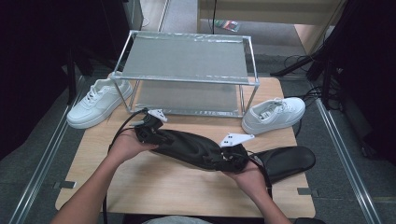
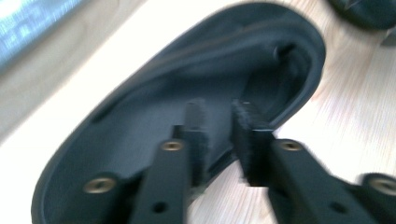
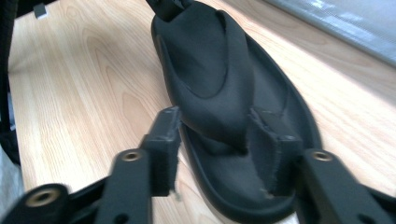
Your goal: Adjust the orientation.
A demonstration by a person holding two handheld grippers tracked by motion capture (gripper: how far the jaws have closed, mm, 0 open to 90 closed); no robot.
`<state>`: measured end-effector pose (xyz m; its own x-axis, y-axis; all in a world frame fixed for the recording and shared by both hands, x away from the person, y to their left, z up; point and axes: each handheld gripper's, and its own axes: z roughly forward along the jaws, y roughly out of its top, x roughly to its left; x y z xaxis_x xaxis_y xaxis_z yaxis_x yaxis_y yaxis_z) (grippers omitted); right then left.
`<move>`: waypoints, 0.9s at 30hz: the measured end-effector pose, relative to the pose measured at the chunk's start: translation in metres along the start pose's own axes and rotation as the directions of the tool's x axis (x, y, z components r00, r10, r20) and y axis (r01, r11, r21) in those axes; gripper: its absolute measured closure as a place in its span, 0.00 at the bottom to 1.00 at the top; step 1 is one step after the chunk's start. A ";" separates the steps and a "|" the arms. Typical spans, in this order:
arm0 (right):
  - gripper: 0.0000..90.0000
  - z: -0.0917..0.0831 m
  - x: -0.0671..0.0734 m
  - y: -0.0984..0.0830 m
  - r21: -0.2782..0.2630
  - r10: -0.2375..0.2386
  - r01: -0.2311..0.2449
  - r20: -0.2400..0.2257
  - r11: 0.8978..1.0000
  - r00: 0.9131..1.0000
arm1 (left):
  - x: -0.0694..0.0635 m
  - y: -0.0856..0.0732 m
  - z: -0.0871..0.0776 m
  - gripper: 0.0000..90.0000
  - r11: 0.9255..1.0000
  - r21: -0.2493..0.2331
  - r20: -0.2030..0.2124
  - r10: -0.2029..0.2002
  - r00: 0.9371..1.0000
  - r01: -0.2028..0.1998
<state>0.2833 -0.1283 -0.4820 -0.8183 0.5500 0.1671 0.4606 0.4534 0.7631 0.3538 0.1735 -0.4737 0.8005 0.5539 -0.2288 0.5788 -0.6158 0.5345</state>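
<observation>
On the near half of the counter (image 1: pixel 154 186) we held a black slipper (image 1: pixel 189 147) between our two hands, lying slantwise from upper left to lower right. Our left tongs (image 2: pixel 218 133) sat at the slipper's heel end, their jaws drawn close together with only a narrow gap; the left gripper view was blurred, and we could not tell whether the pads actually pinched the rim or merely hovered over the footbed. Our right tongs (image 3: pixel 219 140) met the toe end, their jaws standing about half open on either side of the slipper's strap, the right pad resting against it and the left pad just beside the sole's edge, so we did not see a firm grip there.

Just right of our right hand (image 1: pixel 250 177) lay a second black slipper (image 1: pixel 287 161), flat on the counter. Farther back, a white sneaker (image 1: pixel 273 114) stood near the right end of the counter, and another white sneaker (image 1: pixel 95 102) hung half off the left edge. Between them, at the far side, rose a two-tier metal shoe rack (image 1: pixel 187 60), both shelves bare.
</observation>
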 end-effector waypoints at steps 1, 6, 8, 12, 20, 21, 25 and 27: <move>0.74 0.003 0.001 0.001 0.000 0.010 -0.010 -0.009 1.000 1.000 | 0.004 -0.002 0.002 0.96 1.000 0.020 0.002 -0.009 1.000 0.009; 1.00 0.019 0.014 0.004 0.017 0.005 -0.004 -0.057 1.000 0.998 | 0.010 -0.009 0.009 1.00 0.999 0.036 0.021 0.035 0.999 -0.036; 1.00 0.027 0.019 0.005 0.040 0.008 -0.005 -0.090 0.999 0.996 | 0.010 -0.010 0.011 1.00 0.998 0.027 0.024 0.052 0.998 -0.053; 1.00 0.041 0.026 0.006 0.079 -0.008 0.015 -0.089 0.997 0.996 | 0.010 -0.015 0.015 1.00 0.999 0.022 0.030 0.046 0.999 -0.046; 1.00 0.047 0.015 0.008 0.102 0.001 0.005 -0.059 0.995 0.998 | 0.004 -0.020 0.014 1.00 0.999 0.010 0.021 0.034 0.999 -0.034; 1.00 0.047 0.014 0.008 0.102 0.002 0.004 -0.058 0.995 0.998 | 0.002 -0.020 0.015 1.00 0.999 0.007 0.020 0.034 0.999 -0.034; 1.00 0.046 0.007 0.010 0.105 0.025 -0.019 -0.054 0.994 0.998 | -0.005 -0.022 0.016 1.00 0.999 0.006 0.029 0.041 0.999 -0.041; 1.00 0.045 0.004 0.011 0.100 0.035 -0.030 -0.048 0.995 0.998 | -0.009 -0.023 0.017 1.00 0.999 0.008 0.037 0.045 0.998 -0.045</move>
<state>0.3008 -0.0892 -0.5011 -0.8173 0.5311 0.2237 0.5171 0.5044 0.6916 0.3363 0.1732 -0.4974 0.8309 0.5045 -0.2348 0.5434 -0.6445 0.5380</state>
